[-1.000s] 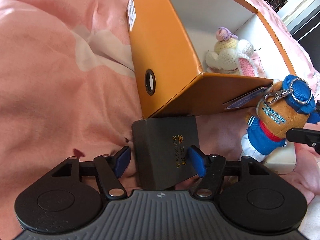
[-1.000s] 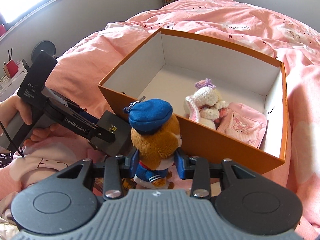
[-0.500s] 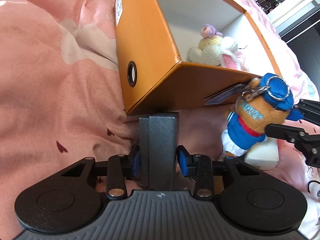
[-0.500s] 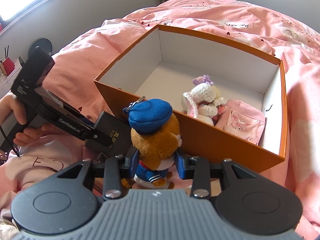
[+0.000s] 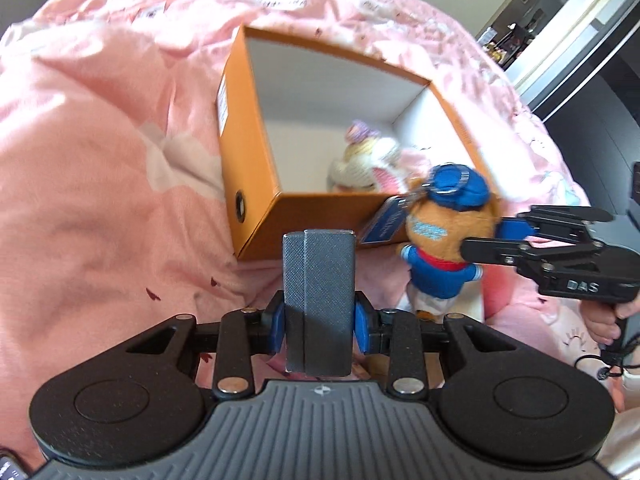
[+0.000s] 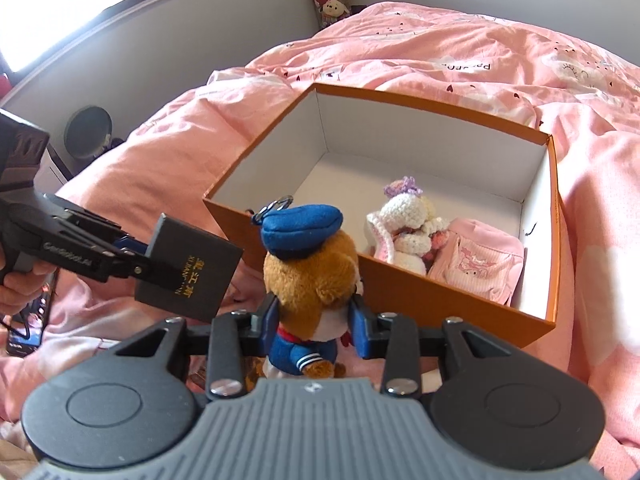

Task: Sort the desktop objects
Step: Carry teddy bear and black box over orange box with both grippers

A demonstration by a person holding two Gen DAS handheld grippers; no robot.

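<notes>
Left wrist: left gripper (image 5: 319, 328) closing, pads pressing dark box (image 5: 319, 280).

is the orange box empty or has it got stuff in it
Not empty: the orange box holds a crocheted doll and a pink pouch.

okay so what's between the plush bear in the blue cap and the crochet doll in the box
The orange box's near wall stands between them, seen in the right wrist view: the plush bear is outside it, the crochet doll inside, beside a pink pouch.
</notes>
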